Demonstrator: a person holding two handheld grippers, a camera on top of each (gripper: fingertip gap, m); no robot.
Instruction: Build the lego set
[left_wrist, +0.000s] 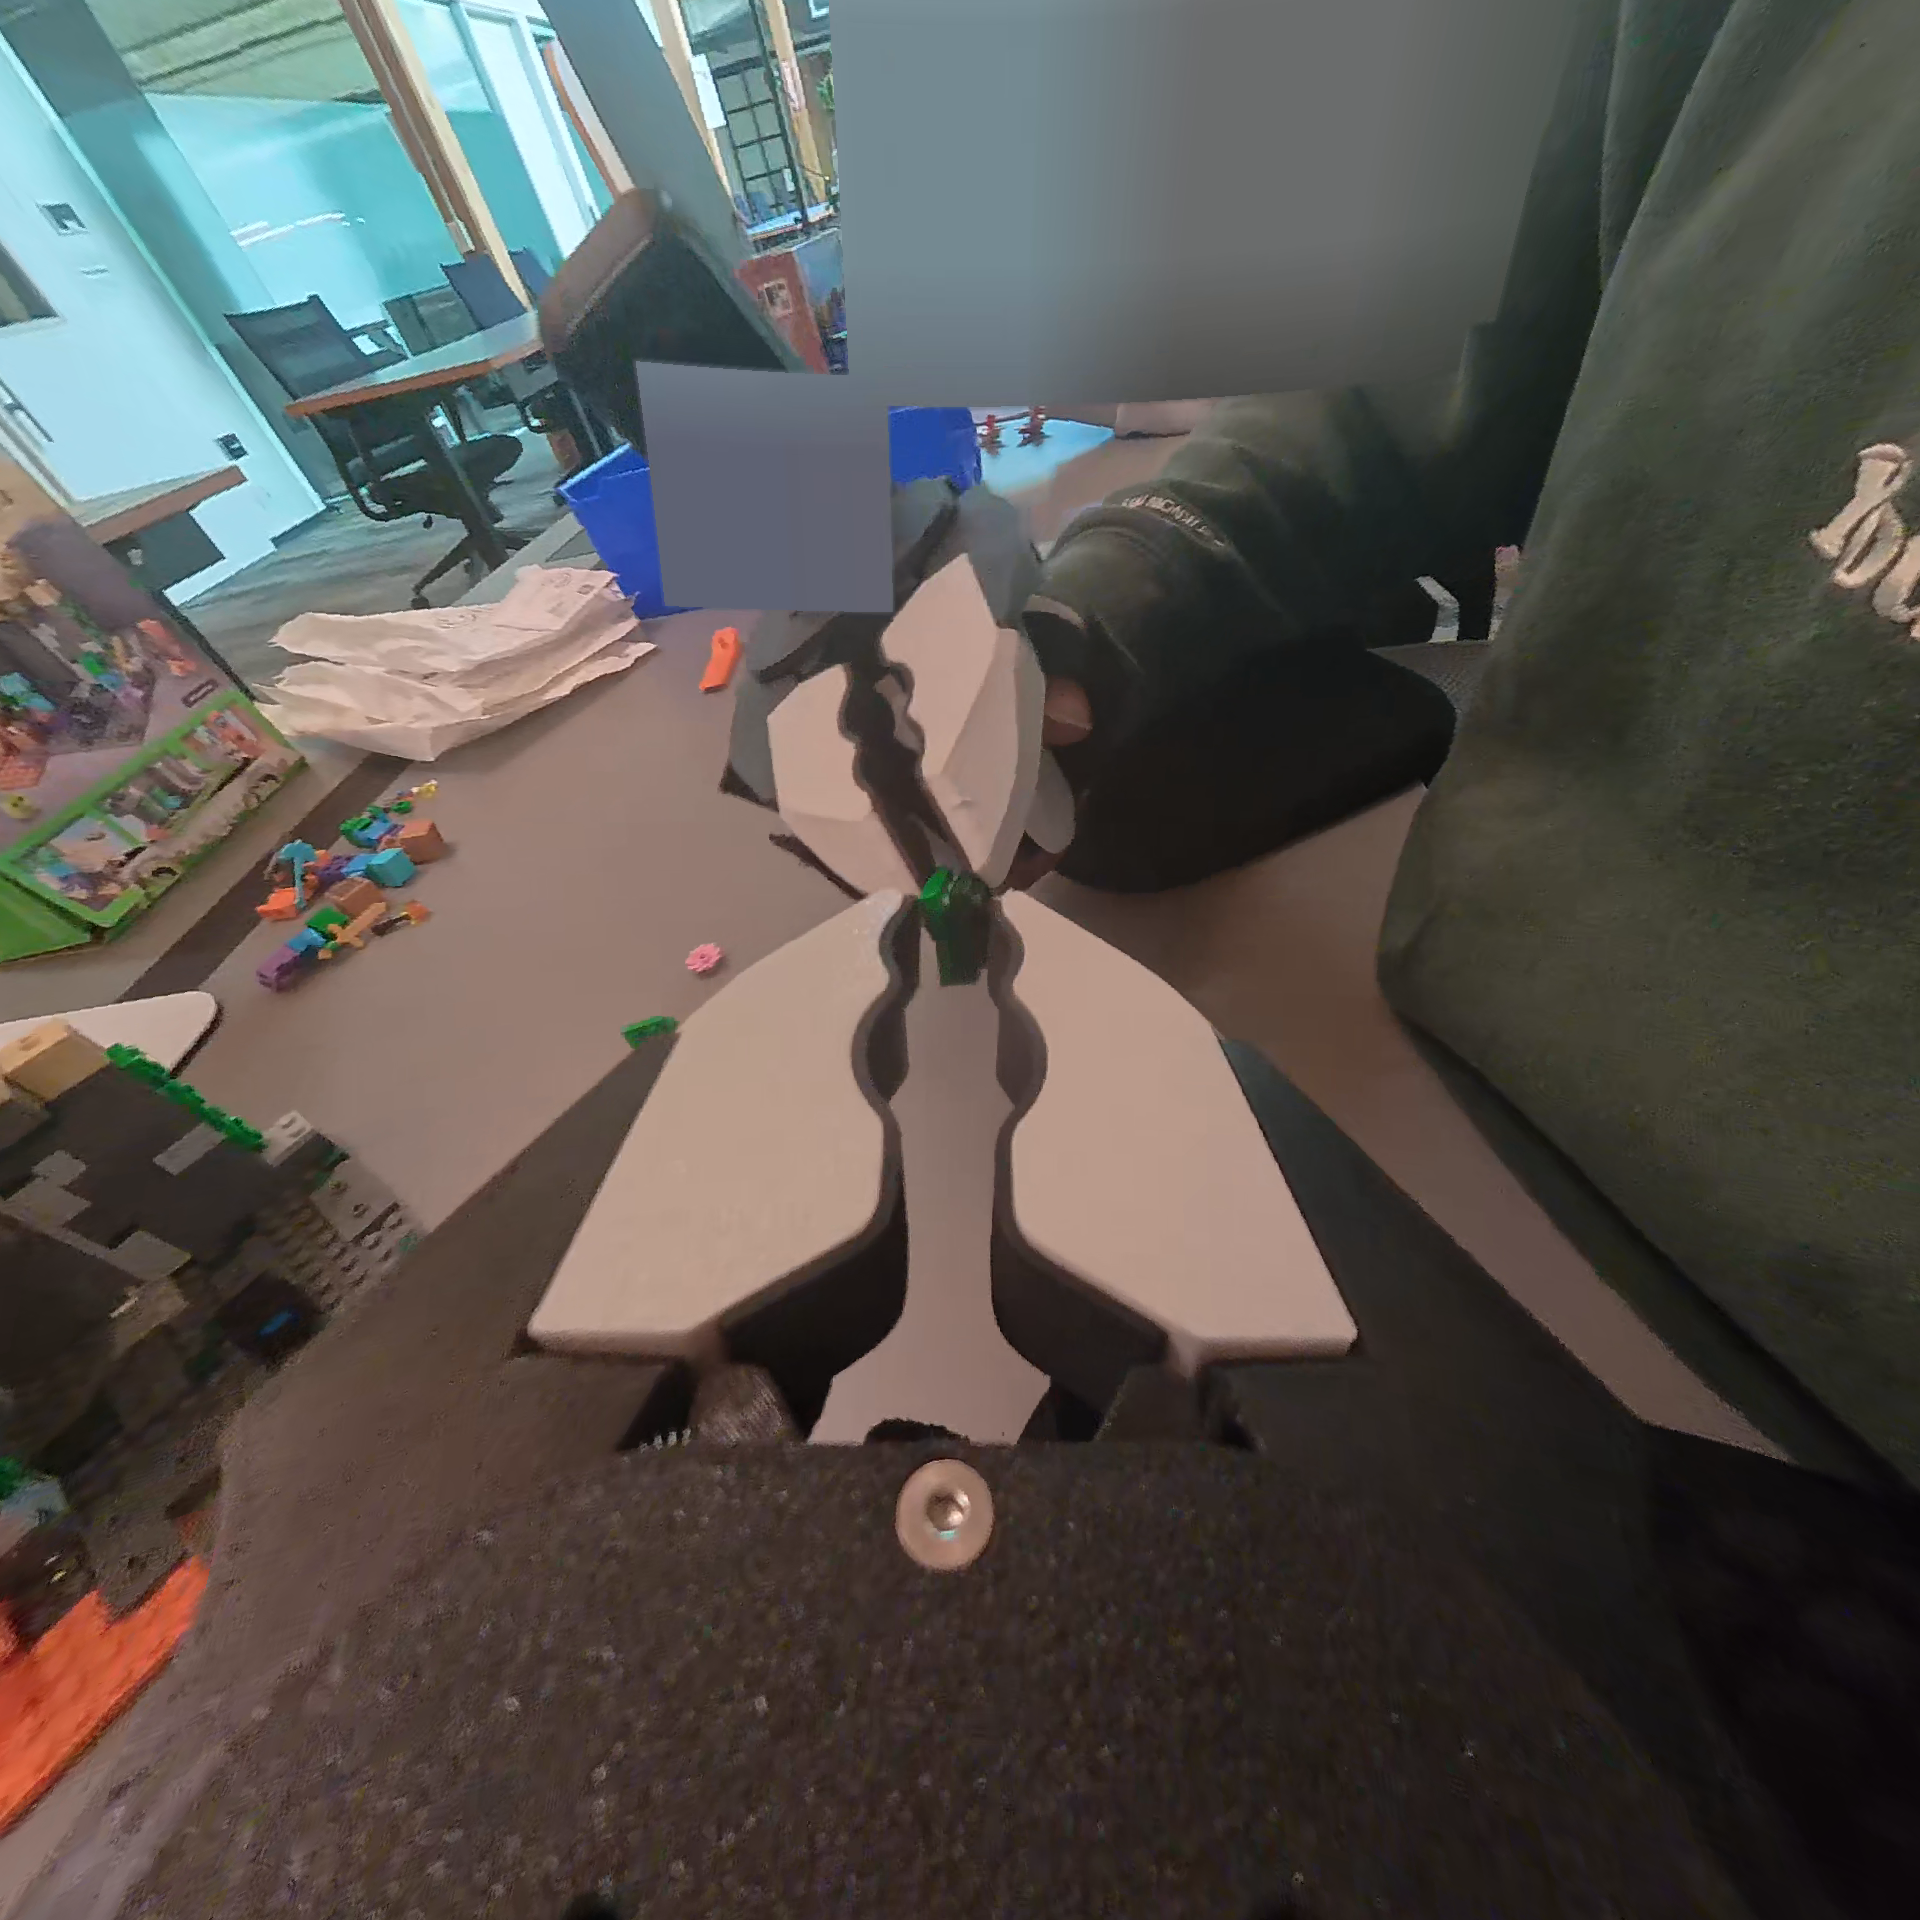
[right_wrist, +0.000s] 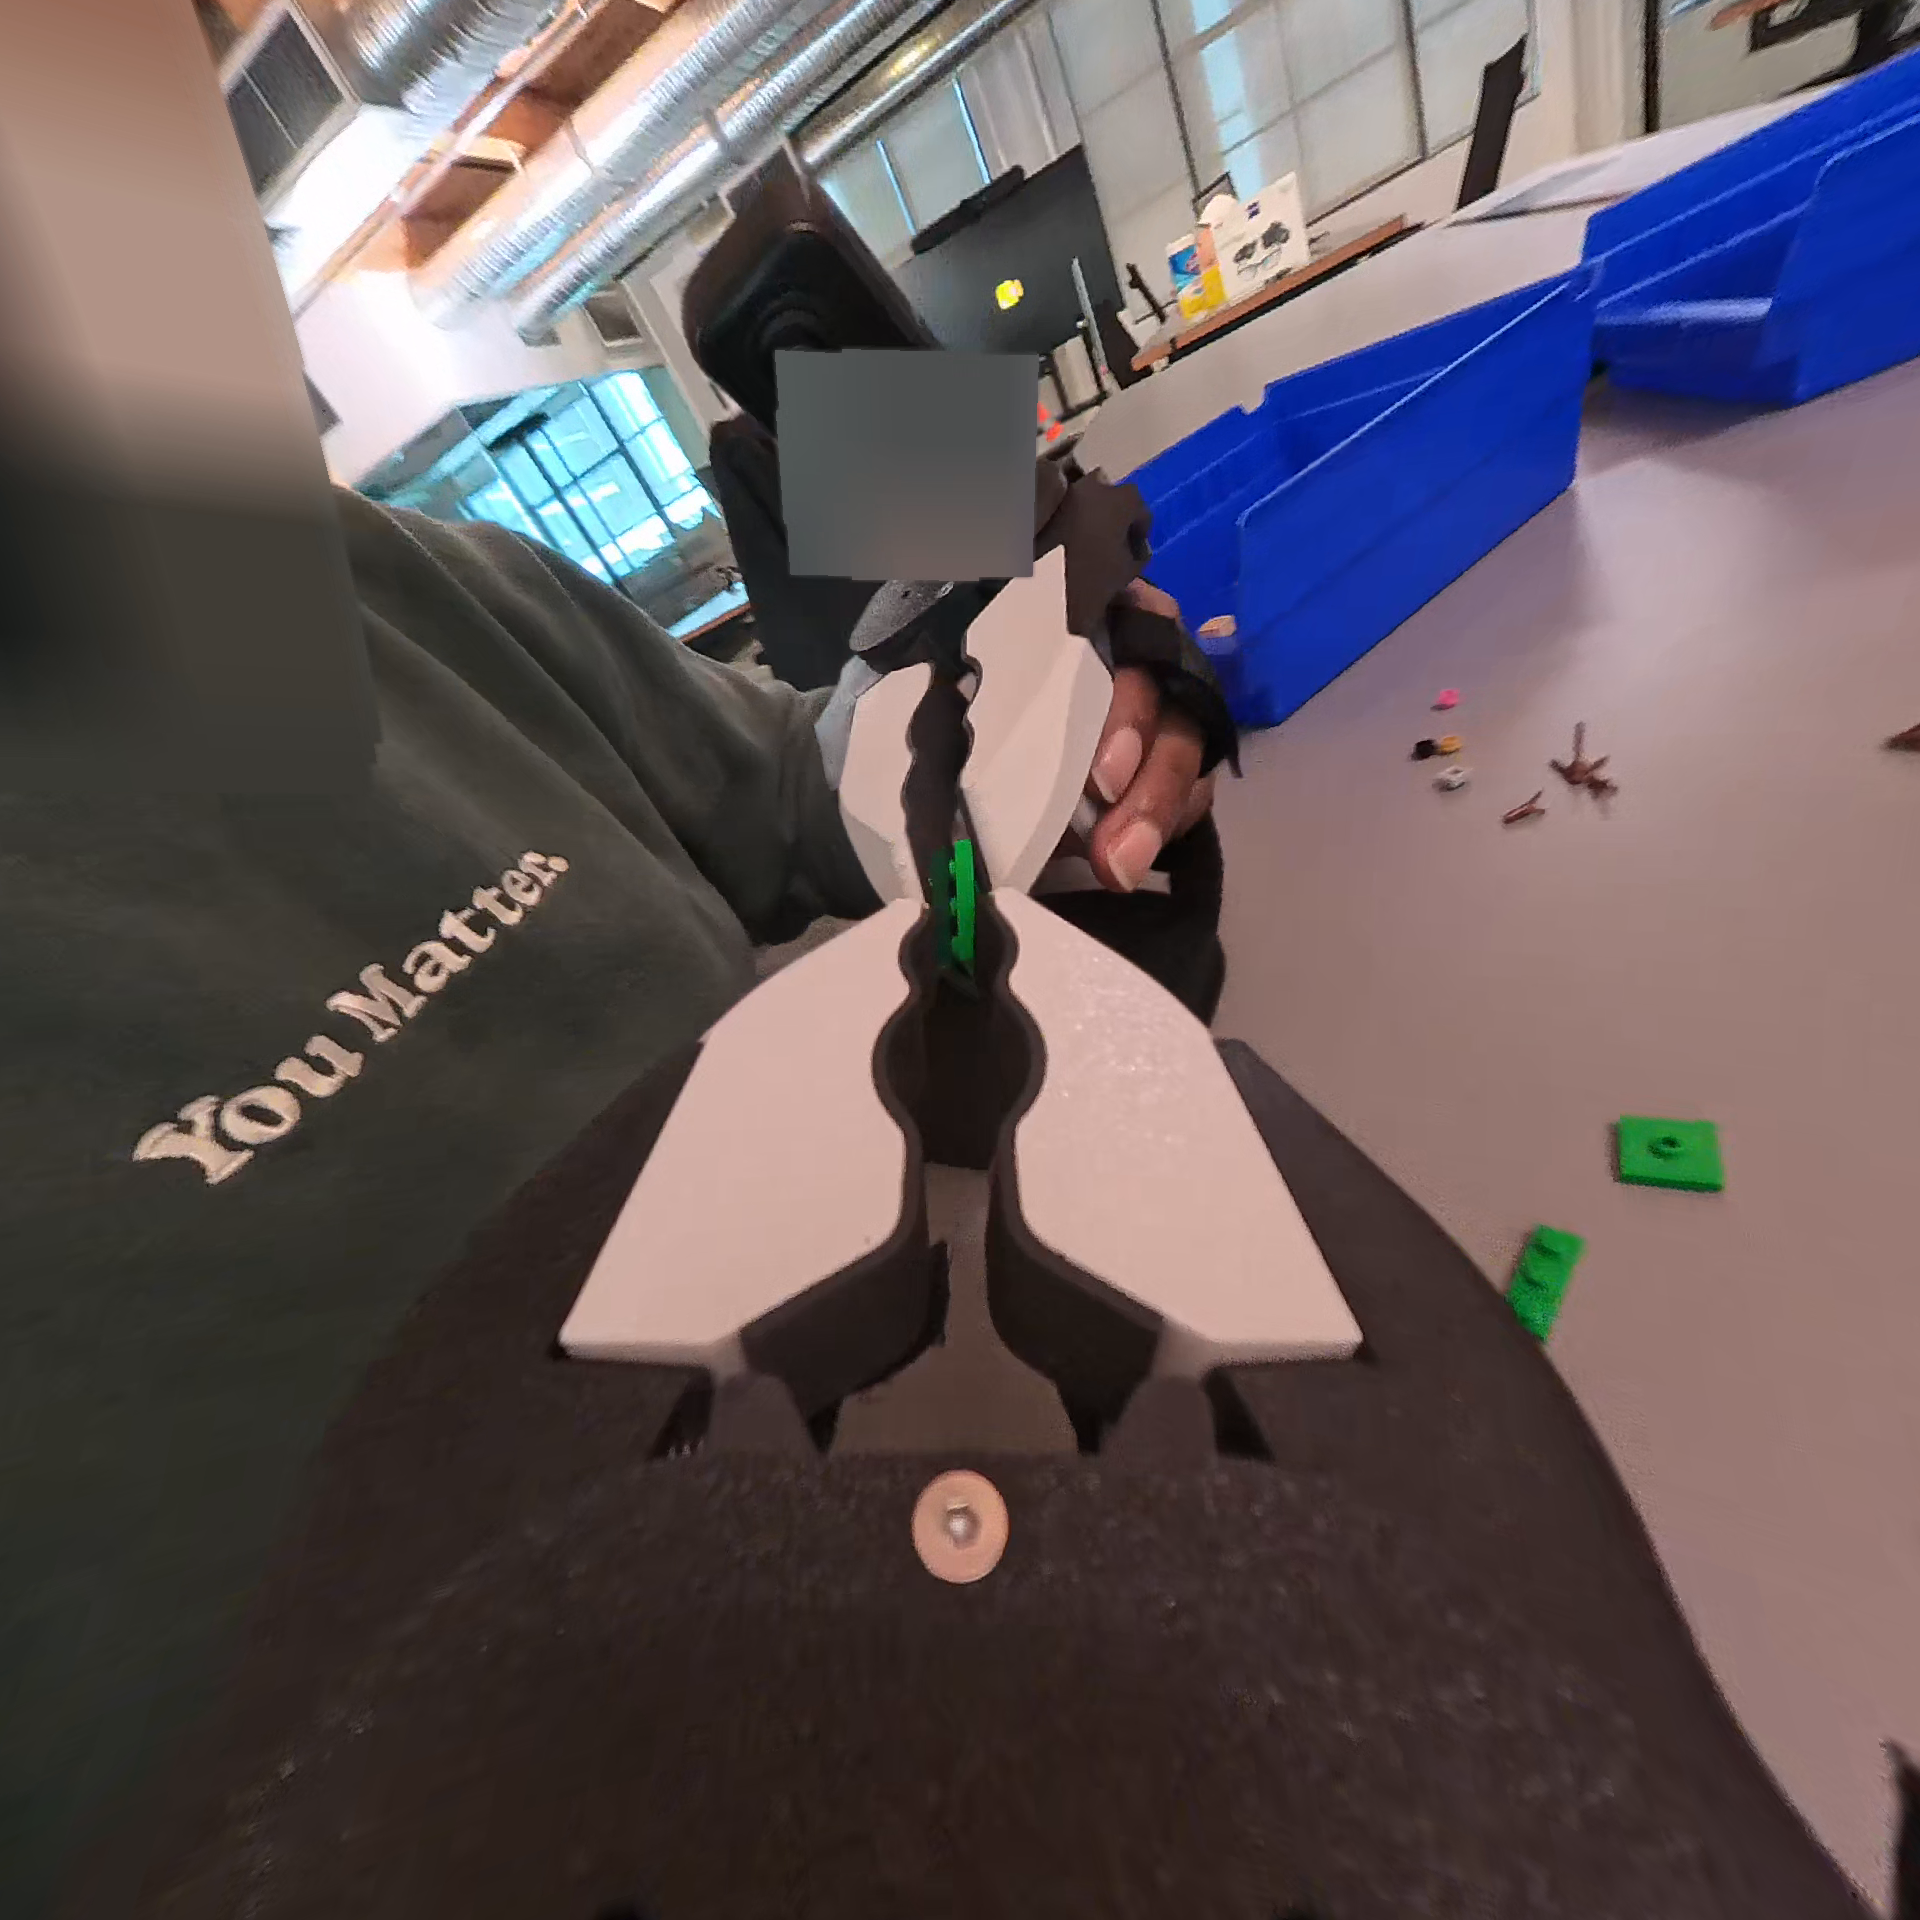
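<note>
My left gripper (left_wrist: 951, 920) and right gripper (right_wrist: 961, 925) meet tip to tip in the air above the grey table (left_wrist: 582, 883). In the left wrist view a small dark green lego piece (left_wrist: 951, 930) is pinched between my left fingertips, and the right gripper (left_wrist: 914, 748) faces it. In the right wrist view a thin bright green studded plate (right_wrist: 954, 894) stands on edge between my right fingertips, touching the left gripper (right_wrist: 966, 748). I cannot tell whether the two green parts are joined.
A partly built grey lego model (left_wrist: 135, 1278) with an orange base stands at the left, with the set box (left_wrist: 114, 790), loose bricks (left_wrist: 343, 883) and paper sheets (left_wrist: 468, 665). Blue bins (right_wrist: 1403, 499), two green plates (right_wrist: 1668, 1153) and small brown parts (right_wrist: 1579, 774) lie at the right. A person's green sweatshirt (right_wrist: 364, 883) is close by.
</note>
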